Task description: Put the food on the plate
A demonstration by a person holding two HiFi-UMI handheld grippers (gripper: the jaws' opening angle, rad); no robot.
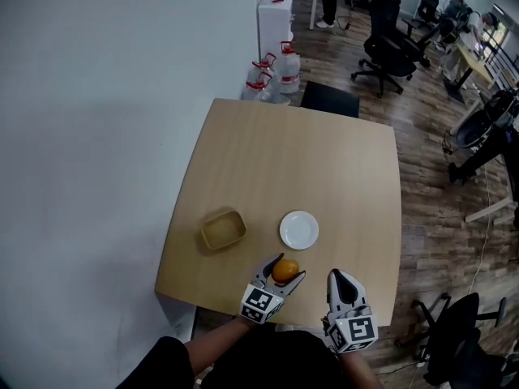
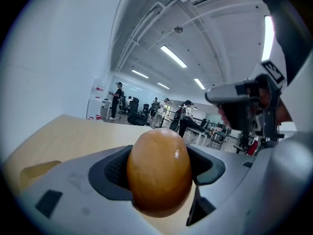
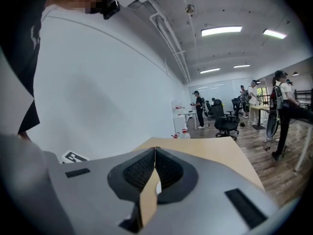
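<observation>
My left gripper (image 1: pixel 285 272) is shut on an orange, egg-shaped piece of food (image 1: pixel 285 270) near the table's front edge. In the left gripper view the food (image 2: pixel 159 172) fills the gap between both jaws. A white round plate (image 1: pixel 299 229) lies just beyond it, a little to the right, with nothing on it. My right gripper (image 1: pixel 341 278) is held at the front edge to the right of the left one, its jaws closed together with nothing between them (image 3: pixel 154 156).
A shallow tan square tray (image 1: pixel 223 228) sits left of the plate on the wooden table (image 1: pixel 292 152). A white wall runs along the left. Water jugs (image 1: pixel 285 67), a black chair (image 1: pixel 331 98) and office chairs stand behind the table.
</observation>
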